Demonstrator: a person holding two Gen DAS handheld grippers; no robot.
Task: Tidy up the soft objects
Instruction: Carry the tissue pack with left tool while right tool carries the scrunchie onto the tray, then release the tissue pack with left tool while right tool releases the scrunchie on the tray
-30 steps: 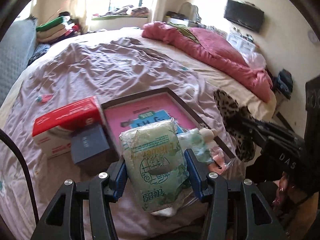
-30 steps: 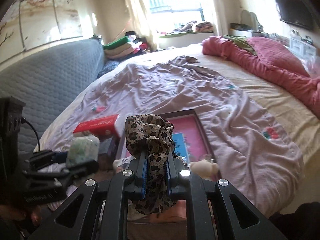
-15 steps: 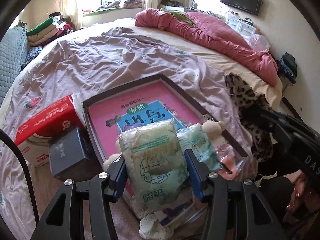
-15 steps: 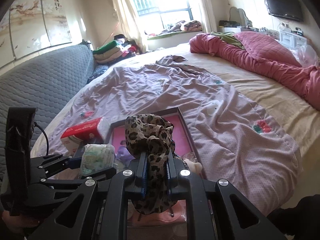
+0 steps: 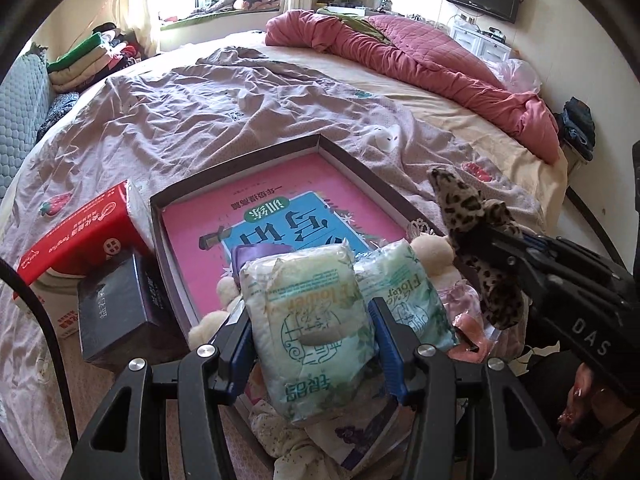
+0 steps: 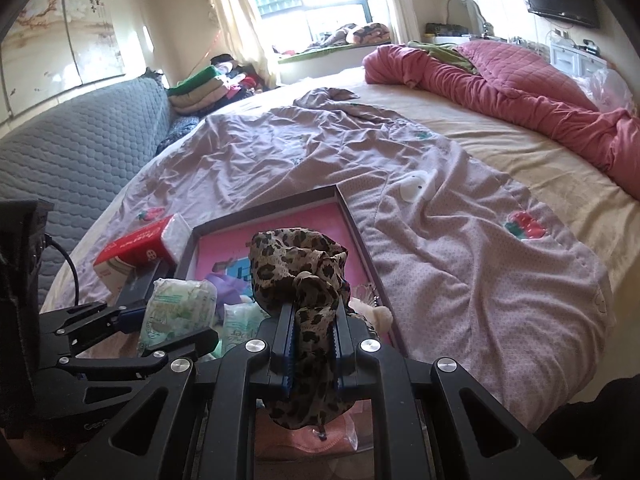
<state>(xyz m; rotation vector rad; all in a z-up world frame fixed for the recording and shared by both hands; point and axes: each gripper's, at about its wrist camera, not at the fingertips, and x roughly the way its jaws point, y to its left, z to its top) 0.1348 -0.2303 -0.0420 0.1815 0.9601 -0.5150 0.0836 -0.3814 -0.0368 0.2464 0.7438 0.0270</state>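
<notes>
A red tissue box (image 5: 82,236) and a dark box (image 5: 116,312) touch near the bed's left edge — a pink quilt (image 5: 420,68) heaps along its far-right edge.

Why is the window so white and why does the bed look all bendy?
Right wrist view: daylight overexposes the window, washing out its panes. Left wrist view: the fisheye lens bows the bed into a curve and leaves black corners; the nearby tissue pack in the left gripper stays sharp.

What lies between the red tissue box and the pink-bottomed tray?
In the left wrist view, a dark navy box sits between the red tissue box and the tray, at their near ends; farther back they nearly touch.
</notes>
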